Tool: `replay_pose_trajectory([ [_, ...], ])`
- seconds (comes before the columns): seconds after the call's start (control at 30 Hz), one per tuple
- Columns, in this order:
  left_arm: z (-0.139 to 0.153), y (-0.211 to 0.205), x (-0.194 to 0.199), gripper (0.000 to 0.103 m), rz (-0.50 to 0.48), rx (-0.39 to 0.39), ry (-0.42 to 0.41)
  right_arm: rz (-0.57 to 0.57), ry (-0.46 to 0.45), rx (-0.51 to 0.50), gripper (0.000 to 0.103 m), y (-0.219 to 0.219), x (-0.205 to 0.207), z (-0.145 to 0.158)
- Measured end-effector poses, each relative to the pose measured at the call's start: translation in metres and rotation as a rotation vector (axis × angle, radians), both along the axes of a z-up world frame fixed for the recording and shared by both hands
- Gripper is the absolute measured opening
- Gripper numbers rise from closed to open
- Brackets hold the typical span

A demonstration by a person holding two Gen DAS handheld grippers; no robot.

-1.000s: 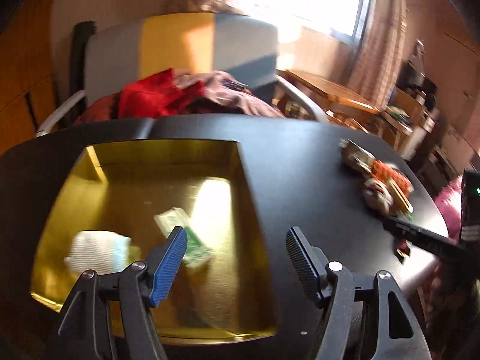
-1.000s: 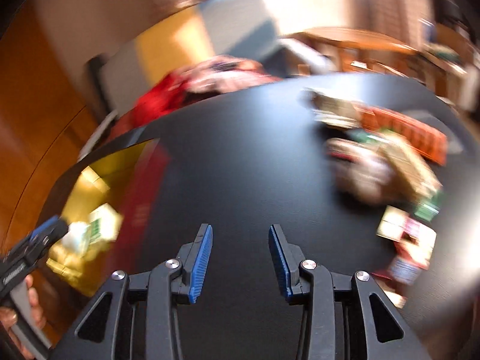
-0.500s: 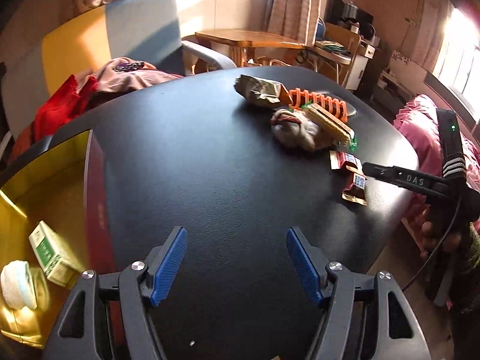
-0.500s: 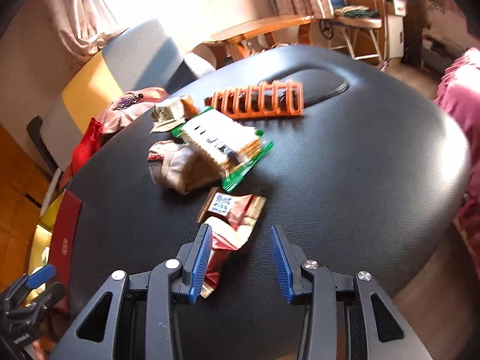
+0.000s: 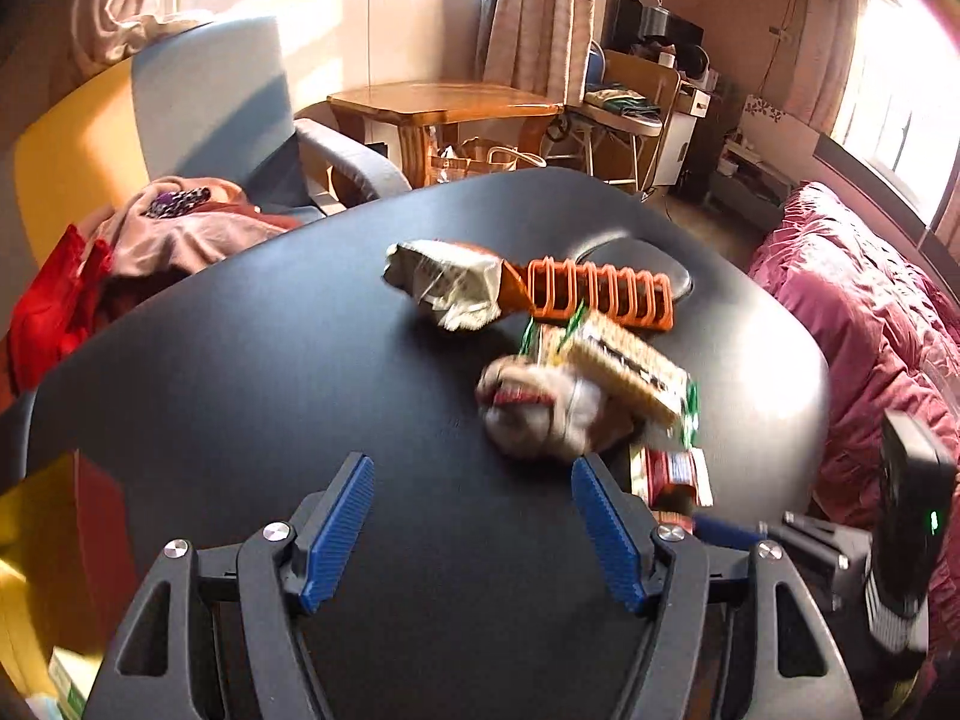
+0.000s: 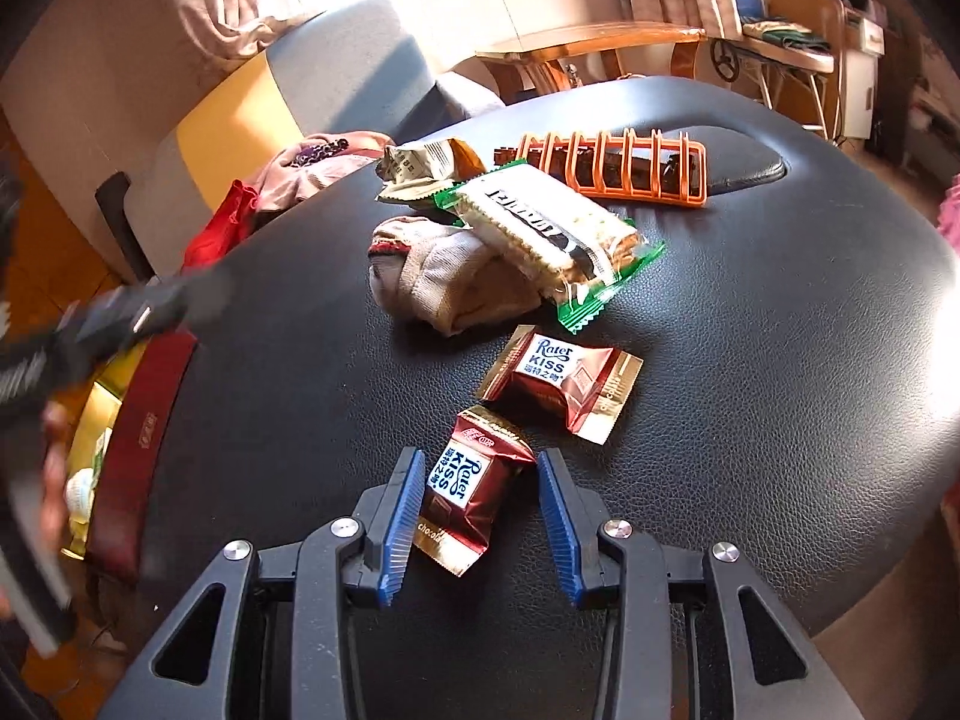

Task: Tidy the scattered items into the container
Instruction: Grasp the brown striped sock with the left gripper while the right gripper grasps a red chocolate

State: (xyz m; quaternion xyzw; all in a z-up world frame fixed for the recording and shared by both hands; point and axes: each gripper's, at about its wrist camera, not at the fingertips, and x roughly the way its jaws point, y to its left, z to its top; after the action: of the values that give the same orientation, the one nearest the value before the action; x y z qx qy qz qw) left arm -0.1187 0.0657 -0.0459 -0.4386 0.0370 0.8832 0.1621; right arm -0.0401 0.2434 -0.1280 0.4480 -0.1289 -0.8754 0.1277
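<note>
R gripper (image 6: 477,525): fingers apart, straddling near Rater Kiss chocolate (image 6: 468,495), not yet clamped.
L gripper (image 5: 471,531): fingers apart, empty, over table (image 5: 240,372).
Grip tip: pads to be closed on wrapper's puffed middle.
Container (image 6: 129,456): far left.

My black table (image 6: 750,360) carries two chocolate packets (image 6: 561,381) near me; sock (image 6: 444,276), cracker pack (image 6: 540,228), orange rack (image 6: 618,168) farther; container (image 6: 138,438) left.

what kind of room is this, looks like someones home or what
Most likely a lived-in home, perhaps a bedroom or living room: an armchair piled with clothes, a pink bedspread, a wooden table by curtained windows, and snacks strewn on the black table.
</note>
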Motion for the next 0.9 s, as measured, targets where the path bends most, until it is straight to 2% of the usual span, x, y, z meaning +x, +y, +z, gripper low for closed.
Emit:
replay_pose_trajectory([
  [0.2, -0.014, 0.021, -0.052, 0.07, 0.007, 0.015, -0.064, 0.01, -0.001, -0.016, 0.041, 0.002, -0.003, 0.0],
  [0.43, -0.047, 0.039, -0.085, 0.069, -0.011, -0.041, -0.114, 0.024, 0.015, -0.022, 0.041, 0.002, -0.006, 0.0],
  [0.6, -0.064, 0.04, -0.071, 0.058, -0.074, -0.092, -0.138, 0.043, 0.034, 0.004, 0.043, -0.002, -0.005, 0.0],
  [0.7, -0.069, 0.032, -0.051, 0.056, -0.096, -0.102, -0.149, 0.048, 0.038, 0.018, 0.044, -0.005, -0.005, -0.001],
  [0.9, -0.068, -0.008, -0.004, 0.056, -0.047, -0.083, -0.172, 0.052, 0.038, 0.047, 0.044, -0.01, -0.006, -0.001],
])
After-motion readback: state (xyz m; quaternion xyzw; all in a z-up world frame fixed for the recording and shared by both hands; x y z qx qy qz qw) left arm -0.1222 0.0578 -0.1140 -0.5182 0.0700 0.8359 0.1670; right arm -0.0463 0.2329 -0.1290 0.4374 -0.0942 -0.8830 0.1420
